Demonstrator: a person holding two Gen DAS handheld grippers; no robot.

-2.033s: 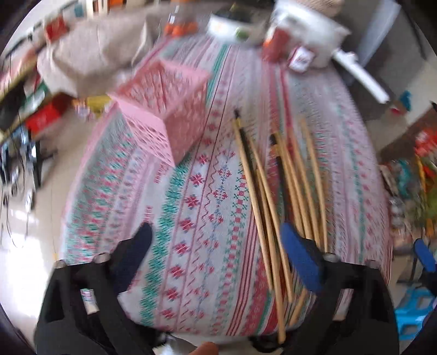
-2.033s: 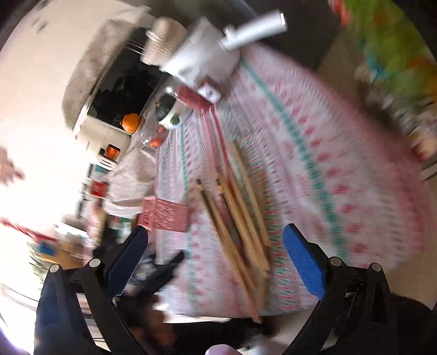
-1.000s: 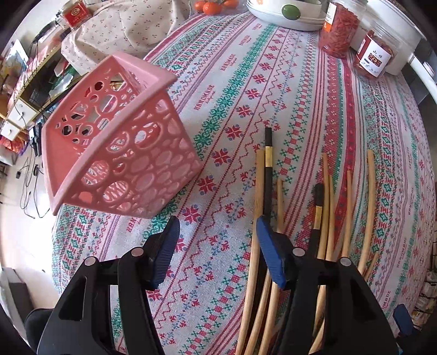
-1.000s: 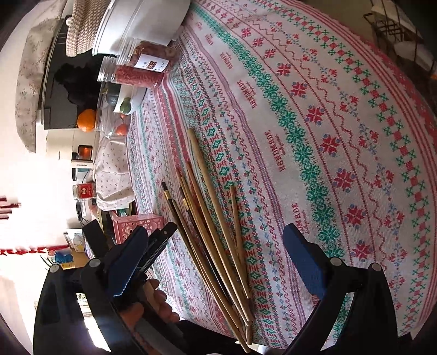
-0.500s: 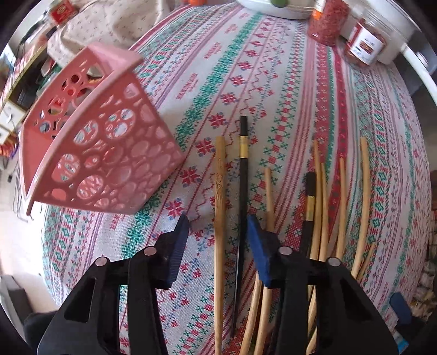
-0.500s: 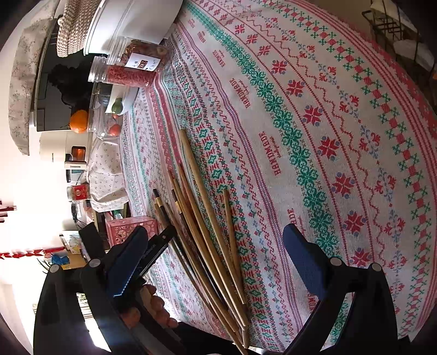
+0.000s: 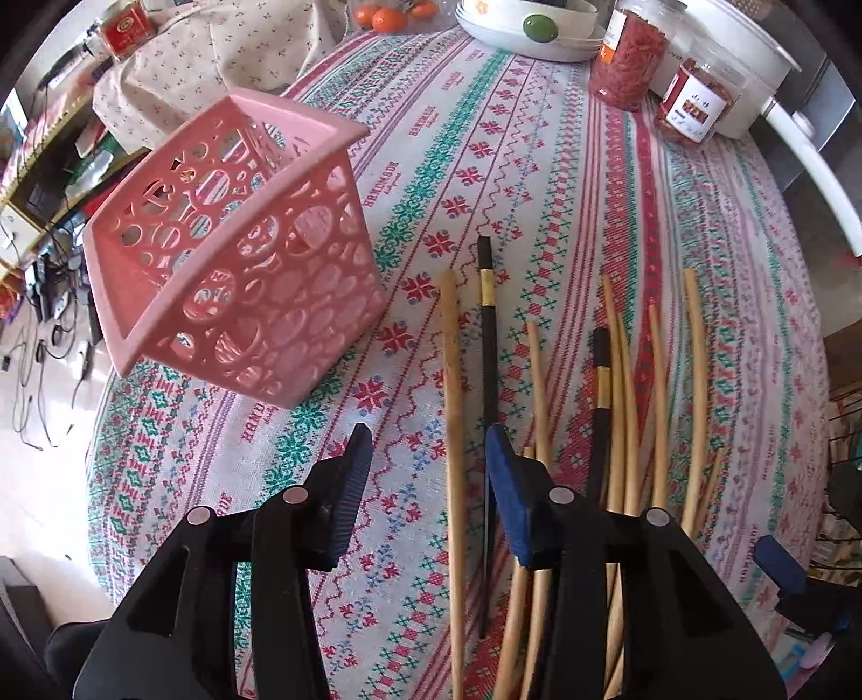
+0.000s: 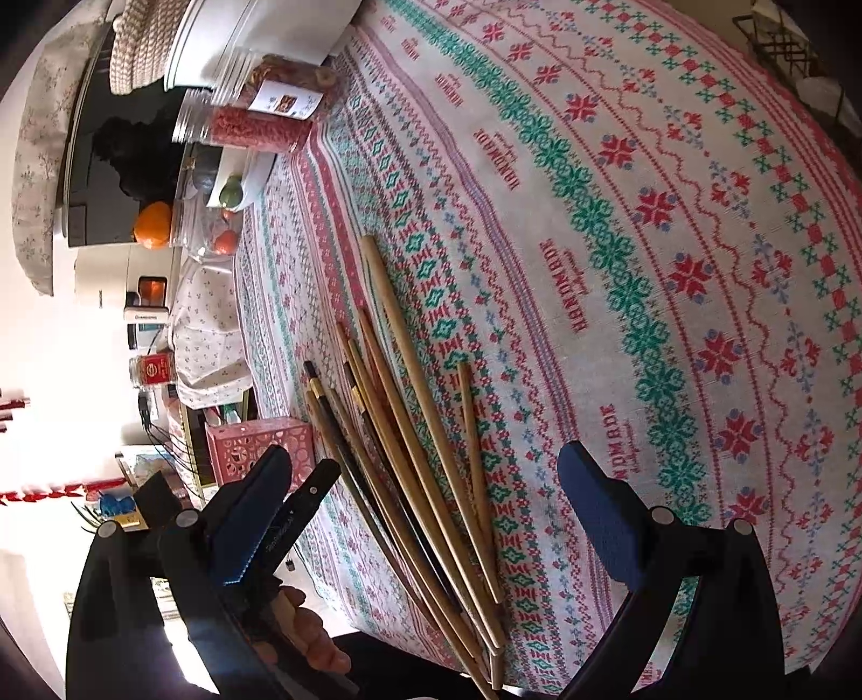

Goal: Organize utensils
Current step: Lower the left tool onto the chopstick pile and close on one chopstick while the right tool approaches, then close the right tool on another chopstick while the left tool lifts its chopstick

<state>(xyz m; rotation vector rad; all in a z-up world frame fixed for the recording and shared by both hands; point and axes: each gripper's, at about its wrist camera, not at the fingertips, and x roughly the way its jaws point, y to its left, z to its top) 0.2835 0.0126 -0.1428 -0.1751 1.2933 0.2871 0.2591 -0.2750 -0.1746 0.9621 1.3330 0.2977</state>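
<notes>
Several chopsticks lie side by side on the patterned tablecloth [image 7: 539, 177]: wooden ones [image 7: 695, 377] and two black ones with gold bands [image 7: 489, 344]. A pink perforated basket [image 7: 237, 258] stands tilted to their left. My left gripper [image 7: 428, 474] is open, low over the cloth, its jaws either side of the leftmost wooden chopstick [image 7: 451, 377]. My right gripper [image 8: 425, 517] is open above the chopstick bundle [image 8: 409, 431] near the table's front edge. The basket also shows in the right wrist view [image 8: 258, 444].
Two jars of red food [image 7: 630, 54], a white bowl [image 7: 528, 27] and oranges [image 7: 388, 16] stand at the far edge. A white pot with a handle [image 7: 754, 70] is at the far right. A floral cloth [image 7: 215, 48] lies beyond the basket.
My left gripper has come in low over the leftmost chopsticks and its jaws have narrowed since two seconds ago. The right gripper has steadied above the bundle, still wide open.
</notes>
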